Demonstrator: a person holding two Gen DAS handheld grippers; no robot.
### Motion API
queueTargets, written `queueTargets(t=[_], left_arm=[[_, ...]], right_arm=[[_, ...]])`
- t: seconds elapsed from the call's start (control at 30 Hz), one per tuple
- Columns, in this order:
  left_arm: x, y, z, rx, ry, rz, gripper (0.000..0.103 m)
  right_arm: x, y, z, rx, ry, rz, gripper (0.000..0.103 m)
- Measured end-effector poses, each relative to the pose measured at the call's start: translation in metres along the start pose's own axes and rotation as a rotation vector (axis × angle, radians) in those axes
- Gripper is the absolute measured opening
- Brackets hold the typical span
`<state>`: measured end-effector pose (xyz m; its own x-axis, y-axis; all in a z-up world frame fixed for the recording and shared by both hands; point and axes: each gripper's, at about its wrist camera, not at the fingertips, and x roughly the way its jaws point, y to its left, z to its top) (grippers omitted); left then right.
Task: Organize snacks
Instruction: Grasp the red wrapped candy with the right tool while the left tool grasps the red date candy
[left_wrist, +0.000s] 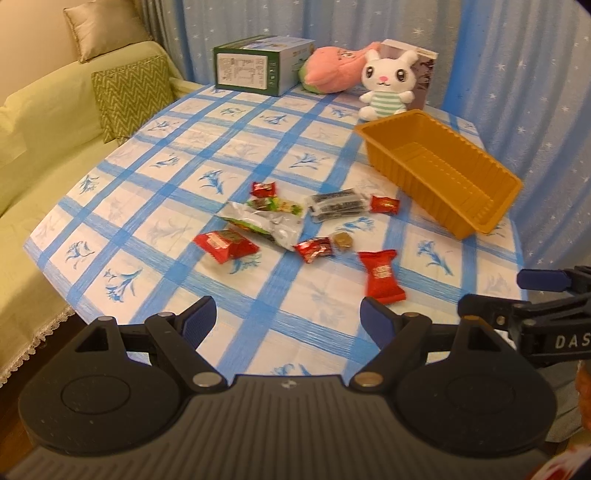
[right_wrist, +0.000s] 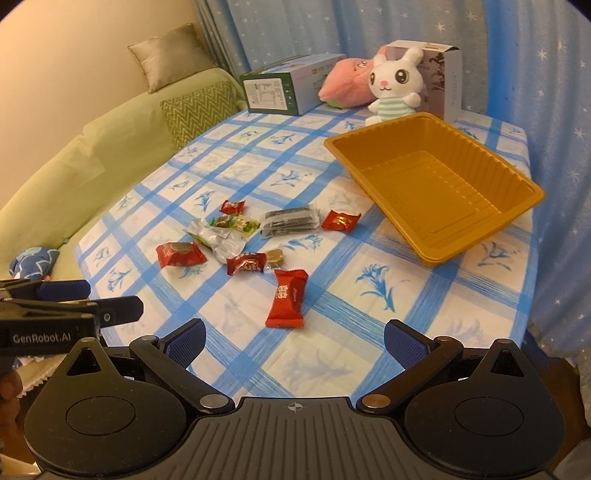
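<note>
Left claw and right claw hover side by side, fingers spread wide, gripping nothing.

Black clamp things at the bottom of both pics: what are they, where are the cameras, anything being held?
No robot arm here: a person holds a two-finger gripper in each hand, each carrying a fisheye camera looking along its fingers. One picture is from the left gripper, the other from the right gripper. Both are open and hold nothing.

On the blue-and-white checked tablecloth lie scattered snacks: several small red wrapped candies, the nearest a tall red packet, plus a crumpled silver wrapper and a dark clear-wrapped bar. The orange ribbed plastic tray has nothing in it. Behind sit a white plush rabbit and a green-and-white cardboard box.
</note>
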<state>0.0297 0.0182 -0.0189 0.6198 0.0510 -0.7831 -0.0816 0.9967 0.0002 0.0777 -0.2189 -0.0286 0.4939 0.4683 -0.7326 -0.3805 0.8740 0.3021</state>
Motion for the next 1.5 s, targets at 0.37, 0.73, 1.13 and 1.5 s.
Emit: queueTargets(t=[0.37, 0.73, 1.13, 1.5], left_arm=[[0.022, 0.037, 0.004, -0.02, 0.017, 0.052, 0.083], [0.047, 0.058, 0.016, -0.004, 0.037, 0.031, 0.078], [0.075, 0.071, 0.032, 0.078, 0.048, -0.013, 0.066], [0.103, 0.069, 0.048, 0.245, 0.051, -0.08, 0.05]], right_arm=[[0.05, 0.005, 0.005, -0.021, 0.027, 0.037, 0.076], [0.104, 0.008, 0.011, -0.006, 0.058, 0.004, 0.051], [0.133, 0.006, 0.015, 0.033, 0.084, -0.051, 0.037], [0.128, 0.005, 0.019, 0.085, 0.059, -0.099, 0.022]])
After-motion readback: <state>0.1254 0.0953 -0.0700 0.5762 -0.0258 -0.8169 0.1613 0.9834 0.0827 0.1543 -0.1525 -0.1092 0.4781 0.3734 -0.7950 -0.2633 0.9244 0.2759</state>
